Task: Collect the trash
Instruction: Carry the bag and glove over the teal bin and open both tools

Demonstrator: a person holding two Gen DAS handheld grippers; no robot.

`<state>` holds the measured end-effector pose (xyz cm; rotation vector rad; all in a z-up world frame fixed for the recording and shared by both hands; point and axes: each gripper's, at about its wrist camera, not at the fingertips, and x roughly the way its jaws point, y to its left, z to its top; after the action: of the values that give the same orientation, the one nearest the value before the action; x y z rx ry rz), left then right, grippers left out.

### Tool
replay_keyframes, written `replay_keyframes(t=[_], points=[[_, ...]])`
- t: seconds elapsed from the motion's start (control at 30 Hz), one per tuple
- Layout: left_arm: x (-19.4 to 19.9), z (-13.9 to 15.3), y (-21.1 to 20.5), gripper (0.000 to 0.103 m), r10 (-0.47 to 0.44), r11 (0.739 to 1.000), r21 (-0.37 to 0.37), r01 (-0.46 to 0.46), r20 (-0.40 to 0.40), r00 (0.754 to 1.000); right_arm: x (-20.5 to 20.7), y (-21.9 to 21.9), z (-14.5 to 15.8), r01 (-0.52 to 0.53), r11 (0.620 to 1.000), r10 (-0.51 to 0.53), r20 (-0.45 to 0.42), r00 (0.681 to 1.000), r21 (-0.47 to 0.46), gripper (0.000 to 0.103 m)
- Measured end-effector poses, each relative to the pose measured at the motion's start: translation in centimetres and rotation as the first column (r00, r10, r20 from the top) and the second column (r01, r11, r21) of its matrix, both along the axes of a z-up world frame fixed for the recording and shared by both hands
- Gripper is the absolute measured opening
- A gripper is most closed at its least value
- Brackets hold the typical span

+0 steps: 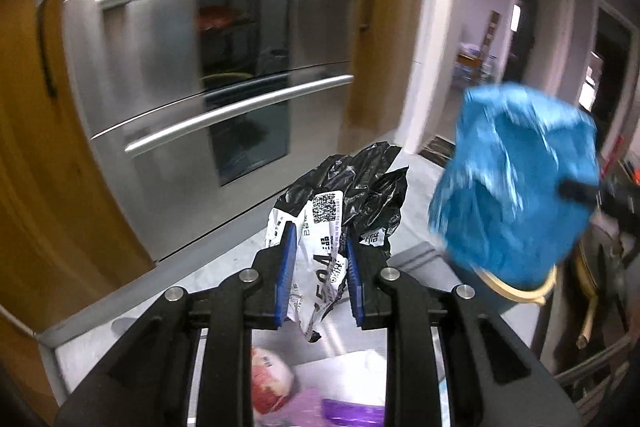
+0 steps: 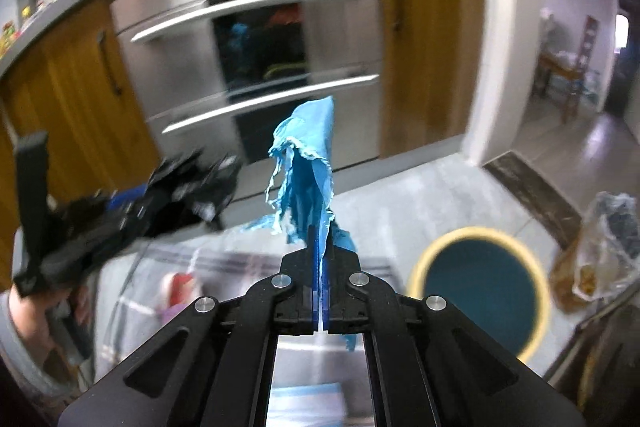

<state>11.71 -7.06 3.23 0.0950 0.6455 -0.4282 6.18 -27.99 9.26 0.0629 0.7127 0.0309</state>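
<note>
In the left wrist view my left gripper point(image 1: 320, 231) is shut on a crumpled black-and-white plastic mailer bag point(image 1: 344, 199) that sticks up between its blue pads. To the right a blurred blue plastic bag point(image 1: 516, 179) hangs in the air over a round bin with a cream rim point(image 1: 516, 297); the right gripper's tip point(image 1: 576, 191) pokes in beside it. In the right wrist view my right gripper point(image 2: 322, 227) is shut on that thin blue bag point(image 2: 308, 163), which stands up from the pads. The dark bin with its cream rim point(image 2: 540, 311) is on the floor, lower right. The left gripper point(image 2: 132, 211) appears blurred at left.
A steel double oven point(image 1: 208, 75) between wooden cabinet doors point(image 1: 36, 163) fills the background. Below the grippers a surface holds a red-and-white packet point(image 1: 270, 379) and purple wrapping point(image 1: 344, 407). A clear bag with brown contents point(image 2: 596, 259) sits right of the bin. A doorway point(image 2: 580, 67) opens at right.
</note>
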Motion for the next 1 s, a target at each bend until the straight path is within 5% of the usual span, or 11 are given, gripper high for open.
replay_keyframes(t=[0.5,1.0], points=[[-2.2,-0.3,-17.8,0.023,-0.239,0.970,0.028,0.240,-0.029,0.970,-0.3,-12.6,-0.8,0.251,0.968,-0.250,-0.046,0.967,0.003,0.002],[-0.9,-5.9,-28.5,0.023,-0.307,0.940,0.111,0.323,-0.141,0.941,-0.4,-22.3,-8.1,0.433,0.896,-0.397,-0.253,0.882,0.103,0.002]])
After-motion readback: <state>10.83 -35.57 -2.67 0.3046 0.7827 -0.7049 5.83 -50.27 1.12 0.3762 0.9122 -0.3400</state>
